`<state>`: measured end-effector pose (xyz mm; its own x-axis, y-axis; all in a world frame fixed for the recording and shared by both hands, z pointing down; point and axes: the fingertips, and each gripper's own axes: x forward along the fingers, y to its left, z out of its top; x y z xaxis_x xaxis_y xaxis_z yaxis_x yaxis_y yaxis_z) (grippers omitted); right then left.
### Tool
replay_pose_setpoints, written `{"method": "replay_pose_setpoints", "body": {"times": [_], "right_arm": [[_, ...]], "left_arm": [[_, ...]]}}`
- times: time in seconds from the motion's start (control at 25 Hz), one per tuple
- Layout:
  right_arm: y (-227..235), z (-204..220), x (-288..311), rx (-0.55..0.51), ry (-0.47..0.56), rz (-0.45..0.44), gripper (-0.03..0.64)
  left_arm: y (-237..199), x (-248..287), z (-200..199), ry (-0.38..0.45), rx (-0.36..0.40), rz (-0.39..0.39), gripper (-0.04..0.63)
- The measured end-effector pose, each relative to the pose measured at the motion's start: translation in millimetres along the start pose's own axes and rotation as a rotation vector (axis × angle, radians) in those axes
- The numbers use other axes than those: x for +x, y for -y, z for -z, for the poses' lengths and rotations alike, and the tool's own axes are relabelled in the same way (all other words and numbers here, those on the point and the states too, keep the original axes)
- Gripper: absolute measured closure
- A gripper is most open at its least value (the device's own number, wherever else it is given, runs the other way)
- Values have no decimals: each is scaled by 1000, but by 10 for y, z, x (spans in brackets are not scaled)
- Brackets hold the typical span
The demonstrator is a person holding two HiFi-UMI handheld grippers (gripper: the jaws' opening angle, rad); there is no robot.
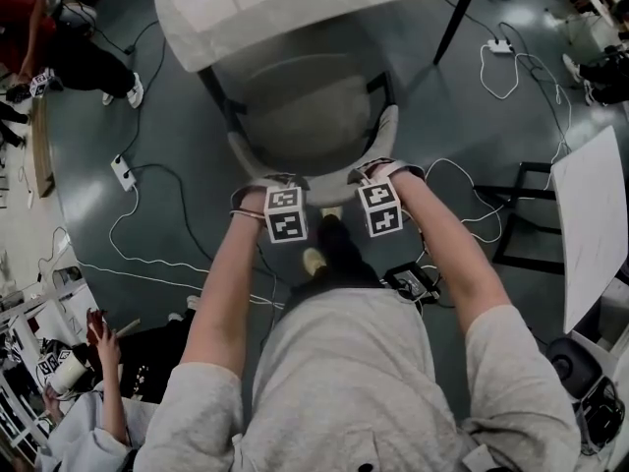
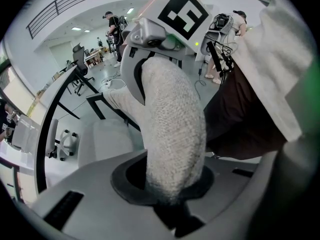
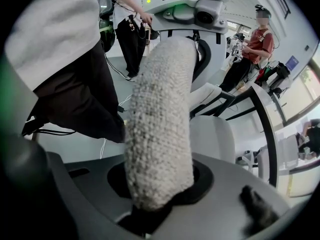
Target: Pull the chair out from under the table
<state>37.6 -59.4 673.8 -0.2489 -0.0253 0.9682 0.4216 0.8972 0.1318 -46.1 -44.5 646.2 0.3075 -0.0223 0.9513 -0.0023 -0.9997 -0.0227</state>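
Note:
In the head view a chair (image 1: 305,116) with pale woven fabric has its seat partly under a white table (image 1: 295,8), with its curved backrest (image 1: 324,180) towards me. My left gripper (image 1: 267,187) points down and is shut on the backrest's left top edge. My right gripper (image 1: 381,173) grips the right top edge. The left gripper view has the woven backrest (image 2: 172,134) clamped between the jaws of the left gripper (image 2: 170,186). The right gripper view shows the same backrest (image 3: 160,124) pinched by the right gripper (image 3: 159,191).
White cables (image 1: 147,224) and a power strip (image 1: 123,172) lie on the dark floor at left; more cable (image 1: 501,72) lies at right. A black table leg (image 1: 454,23) stands at back right. A second white table (image 1: 595,224) is at right. People are at the left edge.

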Motion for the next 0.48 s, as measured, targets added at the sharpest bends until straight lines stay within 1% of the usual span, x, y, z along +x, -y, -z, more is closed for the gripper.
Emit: {"method": "replay_pose_setpoints", "body": {"times": [0.48], "right_arm": [[-166,-75,-30,18,-2,10,509]], "left_arm": [[168,-25,-18,-4,20,3,511]]}}
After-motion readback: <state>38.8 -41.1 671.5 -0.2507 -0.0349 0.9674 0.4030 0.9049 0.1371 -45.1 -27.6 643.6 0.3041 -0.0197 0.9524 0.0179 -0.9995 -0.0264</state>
